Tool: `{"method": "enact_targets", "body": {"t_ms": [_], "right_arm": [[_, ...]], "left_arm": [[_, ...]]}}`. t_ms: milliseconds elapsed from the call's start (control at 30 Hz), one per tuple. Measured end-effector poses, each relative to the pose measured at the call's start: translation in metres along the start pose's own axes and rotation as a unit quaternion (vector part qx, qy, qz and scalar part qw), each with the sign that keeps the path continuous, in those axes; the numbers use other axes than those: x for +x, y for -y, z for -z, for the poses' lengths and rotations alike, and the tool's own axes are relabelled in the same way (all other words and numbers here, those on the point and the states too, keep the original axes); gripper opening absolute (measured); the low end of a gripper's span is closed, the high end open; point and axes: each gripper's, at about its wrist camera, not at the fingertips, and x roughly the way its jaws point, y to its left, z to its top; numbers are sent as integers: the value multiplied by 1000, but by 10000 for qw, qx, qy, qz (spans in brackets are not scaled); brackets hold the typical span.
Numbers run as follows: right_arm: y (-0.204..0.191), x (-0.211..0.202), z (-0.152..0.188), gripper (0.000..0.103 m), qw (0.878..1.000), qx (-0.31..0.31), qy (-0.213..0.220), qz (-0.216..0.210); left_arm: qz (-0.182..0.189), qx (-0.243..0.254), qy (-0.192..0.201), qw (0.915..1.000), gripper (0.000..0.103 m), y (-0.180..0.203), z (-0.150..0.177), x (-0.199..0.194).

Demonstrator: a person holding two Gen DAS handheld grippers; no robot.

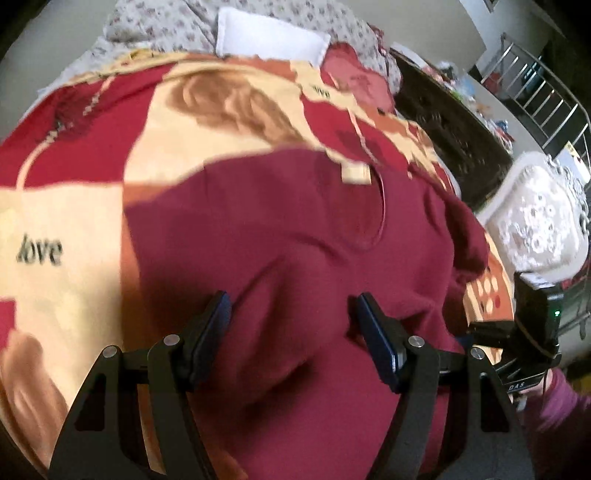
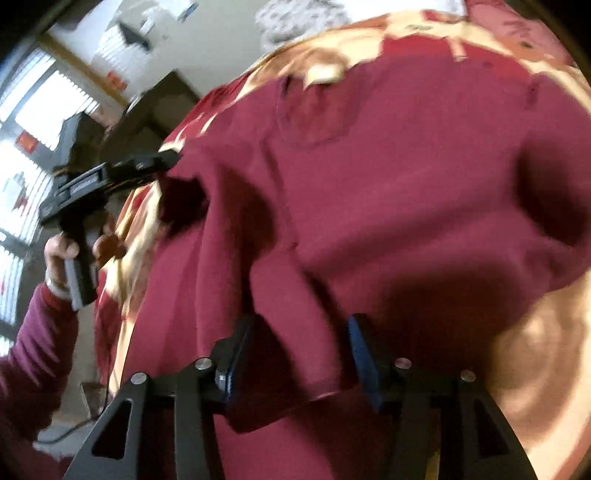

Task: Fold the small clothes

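Observation:
A dark red shirt [image 1: 280,229] lies spread on a red and cream blanket [image 1: 74,206], collar and label toward the far side. It also shows in the right wrist view [image 2: 388,177]. My left gripper [image 1: 291,314] is open, its jaws wide apart just over the shirt's near part. My right gripper [image 2: 299,332] is open too, with a fold of the shirt's edge lying between its jaws. The right gripper also shows at the right edge of the left wrist view [image 1: 532,325]. The left gripper shows at the left of the right wrist view [image 2: 110,177], at the shirt's edge.
The blanket [image 2: 535,350] covers a bed. A white pillow [image 1: 269,37] and a flowered quilt [image 1: 155,18] lie at the far end. A dark cabinet [image 1: 450,136] and a white chair [image 1: 535,225] stand to the right of the bed.

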Motion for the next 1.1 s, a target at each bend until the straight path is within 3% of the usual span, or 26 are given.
{"method": "enact_targets", "body": {"t_ms": [33, 67, 167, 233, 333, 467, 500, 533, 600, 633, 700, 833, 900, 933, 967, 1100], "right_arm": [[-8, 0, 3, 17, 9995, -252, 34, 194], [-16, 0, 3, 7, 9968, -575, 22, 553], [-26, -18, -9, 7, 9878, -1063, 328, 1093], [-30, -39, -27, 6, 9751, -1332, 682, 1636], [-25, -63, -58, 6, 9616, -1277, 1104, 2163], [-19, -72, -94, 5, 9088, -1642, 1749, 3413], [-10, -70, -102, 5, 9069, -1594, 1844, 3436], [-3, -67, -109, 5, 9122, -1471, 1810, 3370], [19, -66, -122, 5, 9350, -947, 1480, 3081], [26, -73, -120, 5, 9522, -646, 1494, 2585], [27, -83, -111, 6, 9680, -385, 1617, 1881], [29, -76, -94, 9, 9744, -372, 1159, 1890], [37, -64, -85, 19, 9803, -307, 914, 1725], [40, -59, -80, 37, 9823, -317, 770, 1679], [42, -55, -76, 48, 9843, -379, 665, 1592], [41, -41, -69, 49, 9853, -794, 422, 1453]], "left_arm": [[3, 13, -74, 10000, 70, -1, 7, 0], [-6, 31, -180, 9998, 70, -3, 13, 3], [-44, 115, -200, 9997, 70, -7, 28, 4], [-94, 310, -121, 9994, 70, -1, 36, 1], [-132, 388, -114, 9991, 70, 6, 40, -1], [-57, 265, -58, 9996, 70, 9, 43, -9], [-69, 232, -39, 9997, 70, 11, 44, -13], [-66, 184, -15, 9998, 70, 11, 43, -18], [-4, 107, 138, 9998, 70, 14, 40, -32], [53, 113, 229, 9997, 70, 16, 37, -39], [-49, 237, 414, 9989, 70, 25, 32, -51], [-236, 593, 427, 9970, 70, 43, 18, -43], [-202, 683, 316, 9970, 70, 50, 14, -27], [-159, 694, 266, 9971, 70, 51, 14, -21], [-89, 694, 167, 9974, 70, 53, 13, -9], [-41, 627, -406, 9972, 70, 54, 25, 29]]}}
